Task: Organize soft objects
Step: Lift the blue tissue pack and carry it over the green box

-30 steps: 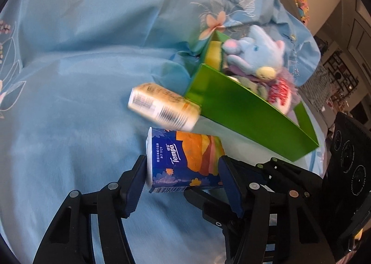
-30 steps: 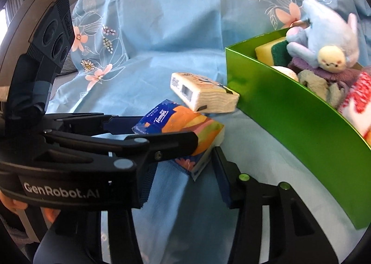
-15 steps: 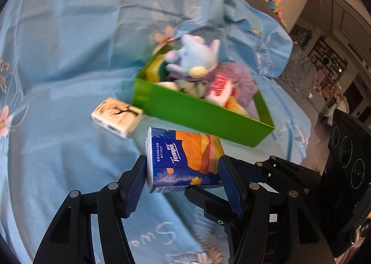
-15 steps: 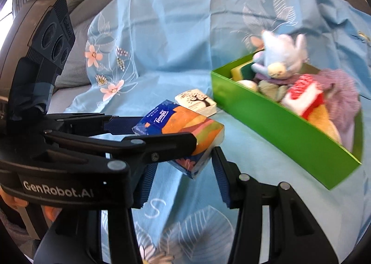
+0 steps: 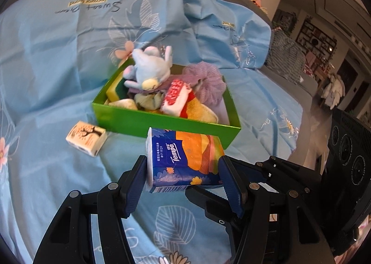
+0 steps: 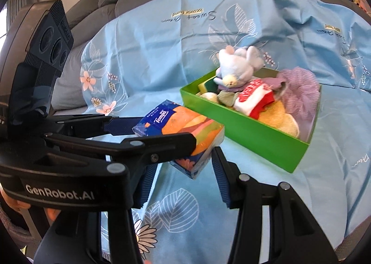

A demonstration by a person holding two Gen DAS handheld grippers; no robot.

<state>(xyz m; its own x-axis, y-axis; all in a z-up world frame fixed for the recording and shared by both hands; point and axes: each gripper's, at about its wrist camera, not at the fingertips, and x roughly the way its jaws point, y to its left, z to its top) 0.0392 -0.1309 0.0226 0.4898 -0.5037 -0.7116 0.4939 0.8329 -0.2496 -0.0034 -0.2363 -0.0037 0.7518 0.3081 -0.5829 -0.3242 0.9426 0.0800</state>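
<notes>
The left gripper (image 5: 184,171) jaws clamp a tissue pack (image 5: 183,159), held in the air just in front of the green box (image 5: 162,122). The pack is blue and orange, floral, printed "Tempo" and "1929". The right gripper (image 6: 180,166) jaws stand apart, empty. Its body reads "GenRobot.AI".

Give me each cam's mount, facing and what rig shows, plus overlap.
Left wrist: sits on the left claw, faces the green box; its own fingers clamp the Tempo tissue pack.
Right wrist: sits on the right claw, open, facing the same box; the left claw crosses in from the left.
Shared: pack, box, blue plush toy, blue sheet.
</notes>
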